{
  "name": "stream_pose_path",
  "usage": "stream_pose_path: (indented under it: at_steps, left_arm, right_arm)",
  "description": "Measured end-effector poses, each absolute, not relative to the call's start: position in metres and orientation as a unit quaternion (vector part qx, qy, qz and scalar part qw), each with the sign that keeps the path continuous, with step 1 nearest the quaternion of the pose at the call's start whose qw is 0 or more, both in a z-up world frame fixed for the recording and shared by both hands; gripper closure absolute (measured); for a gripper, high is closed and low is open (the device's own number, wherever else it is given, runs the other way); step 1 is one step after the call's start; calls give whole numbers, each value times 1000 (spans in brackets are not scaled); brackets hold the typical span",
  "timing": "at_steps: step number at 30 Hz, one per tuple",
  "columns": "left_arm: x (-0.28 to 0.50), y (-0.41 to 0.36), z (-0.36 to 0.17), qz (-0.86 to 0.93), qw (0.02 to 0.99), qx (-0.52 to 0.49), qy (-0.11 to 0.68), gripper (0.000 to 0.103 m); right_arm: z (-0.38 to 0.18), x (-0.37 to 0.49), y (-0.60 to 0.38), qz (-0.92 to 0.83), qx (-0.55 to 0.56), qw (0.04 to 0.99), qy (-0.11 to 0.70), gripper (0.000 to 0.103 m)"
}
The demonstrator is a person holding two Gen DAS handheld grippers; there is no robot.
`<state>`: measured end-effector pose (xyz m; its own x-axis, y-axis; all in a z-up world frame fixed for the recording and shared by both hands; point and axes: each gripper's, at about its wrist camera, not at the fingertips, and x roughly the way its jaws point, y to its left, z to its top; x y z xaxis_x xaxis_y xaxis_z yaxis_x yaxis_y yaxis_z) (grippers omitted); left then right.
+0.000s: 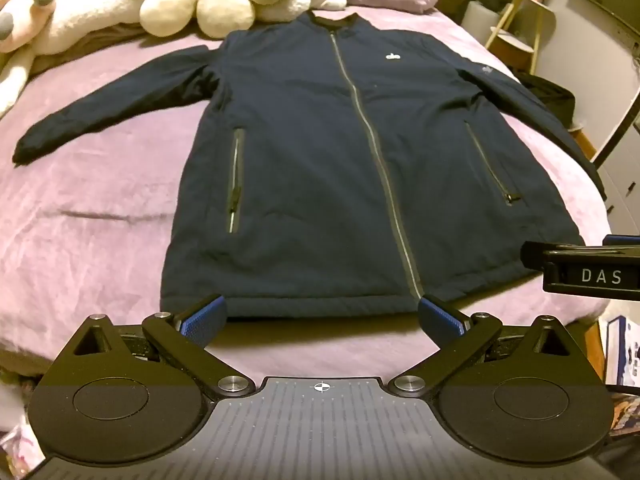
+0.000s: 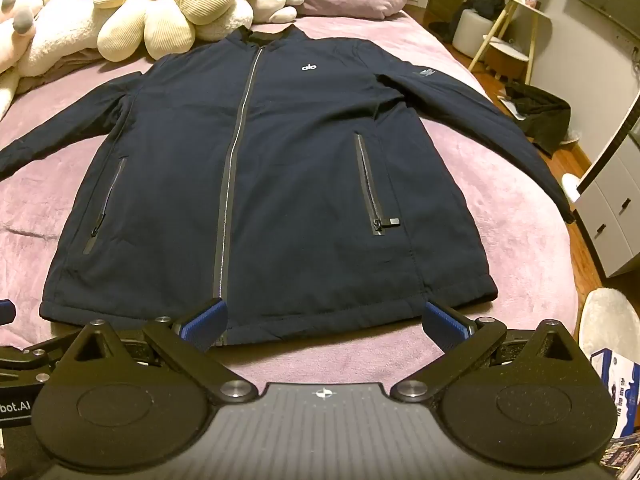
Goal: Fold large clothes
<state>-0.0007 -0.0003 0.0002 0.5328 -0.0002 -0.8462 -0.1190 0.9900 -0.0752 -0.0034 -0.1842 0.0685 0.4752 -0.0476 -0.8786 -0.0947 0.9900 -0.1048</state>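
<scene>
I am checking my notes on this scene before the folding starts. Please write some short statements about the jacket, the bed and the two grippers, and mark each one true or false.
1. The jacket lies spread flat, front side up. True.
2. Its front zipper is open. False: it is closed along the whole front.
3. The left gripper is open, near the hem. True.
4. The right gripper is shut on a sleeve. False: it is open and holds nothing.
5. Plush toys lie beyond the collar. True.
6. The blanket under the jacket is green. False: it is pinkish purple.
</scene>
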Motion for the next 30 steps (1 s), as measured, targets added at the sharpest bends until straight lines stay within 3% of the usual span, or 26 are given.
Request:
stream_pose_path:
  at_steps: [30]
  left_arm:
    - [-3, -1, 0, 34, 873, -60, 483, 0]
  right_arm:
    - [68, -2, -183, 14, -67, 855, 514, 0]
